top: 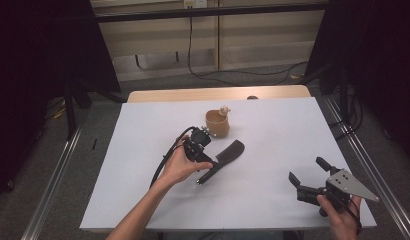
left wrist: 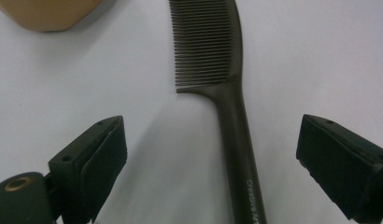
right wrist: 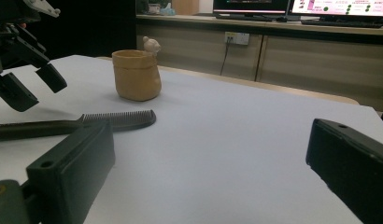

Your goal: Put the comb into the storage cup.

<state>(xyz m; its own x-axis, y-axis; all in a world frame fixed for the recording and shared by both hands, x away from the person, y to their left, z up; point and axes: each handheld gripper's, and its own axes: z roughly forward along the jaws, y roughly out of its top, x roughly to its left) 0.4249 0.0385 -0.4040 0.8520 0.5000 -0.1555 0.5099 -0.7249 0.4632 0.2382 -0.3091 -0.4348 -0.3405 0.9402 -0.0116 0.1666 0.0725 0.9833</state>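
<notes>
Left gripper hovers over one dark comb; right gripper idle at the near right of the table.

Near to far: right gripper sits at the near right edge, jaws wide apart, nothing between them, well apart from the comb. Left gripper is mid-table, jaws spread wide above the comb handle, pads off it; comb lies flat on the white surface. Comb's long axis runs diagonal in the high view: handle end toward the person, toothed end pointing far-right, near the cup. Count: one comb, one tan cup, two grippers. Left gripper view shows the teeth and small lettering on the handle, unreadable. Right gripper view shows a small figure on the cup rim and the comb lying side-on.
</notes>
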